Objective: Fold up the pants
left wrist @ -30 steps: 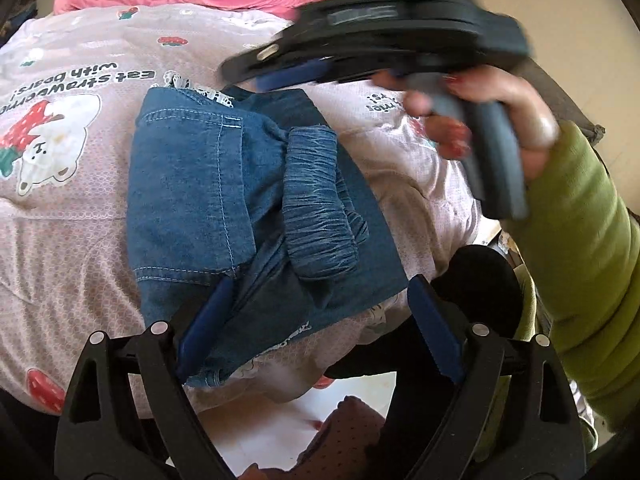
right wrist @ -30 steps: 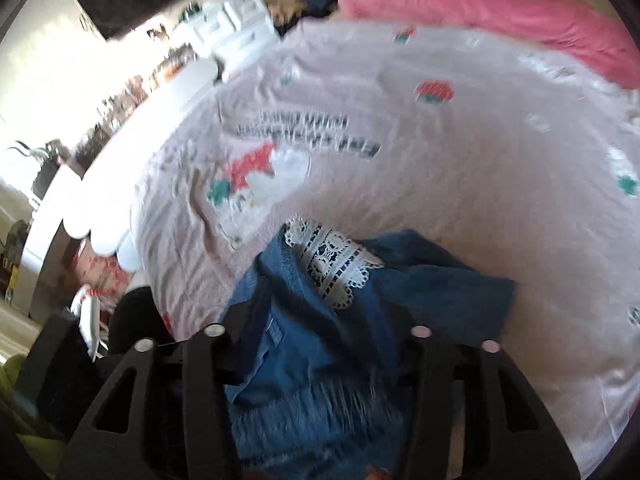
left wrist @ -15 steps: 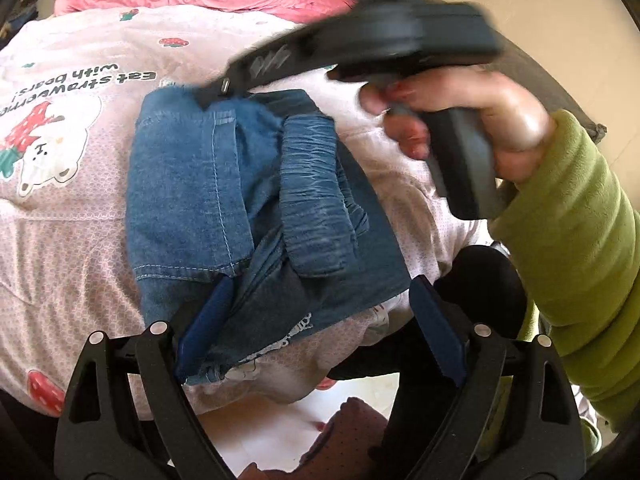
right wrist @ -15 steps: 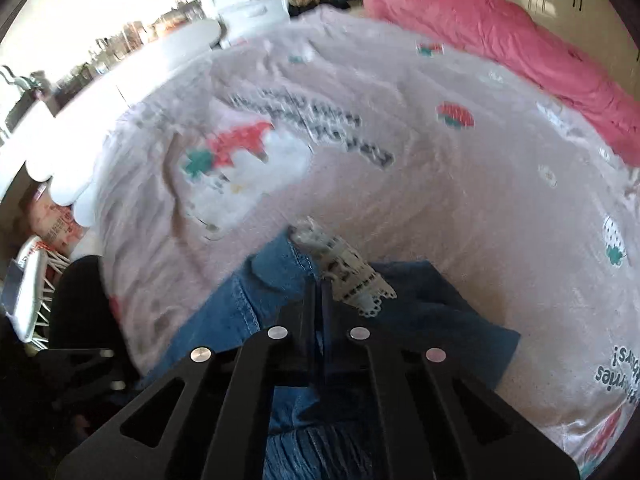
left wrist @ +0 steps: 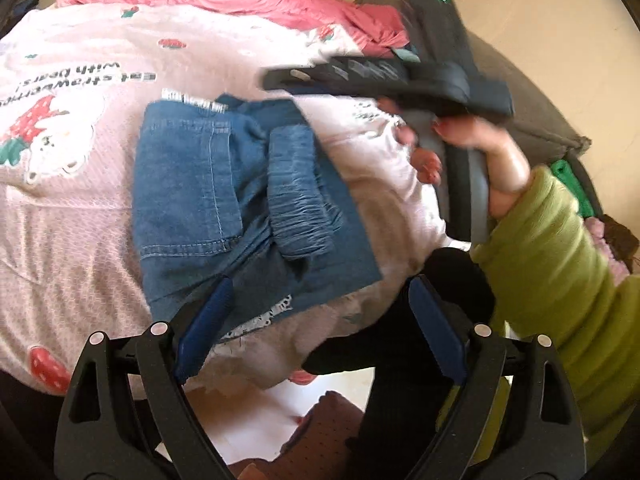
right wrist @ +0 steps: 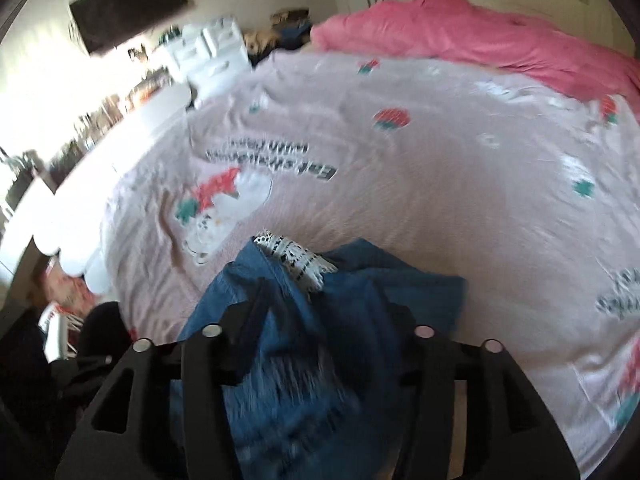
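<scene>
Left wrist view: your pants (left wrist: 240, 208) lie bunched in a rough denim bundle near the bed (left wrist: 80, 184) edge, fold unfinished. Left tool (left wrist: 316, 300) fingers apart, holding nothing. Right tool (right wrist: 320, 316) fingers apart, above the denim. Squaring and flattening remain.

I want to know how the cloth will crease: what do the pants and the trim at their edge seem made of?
The pants look like soft, thin blue denim, matte: visible topstitching, a faded gathered elastic waistband. The trim looks like white openwork lace, likely cotton; blur leaves the fibre open.
</scene>
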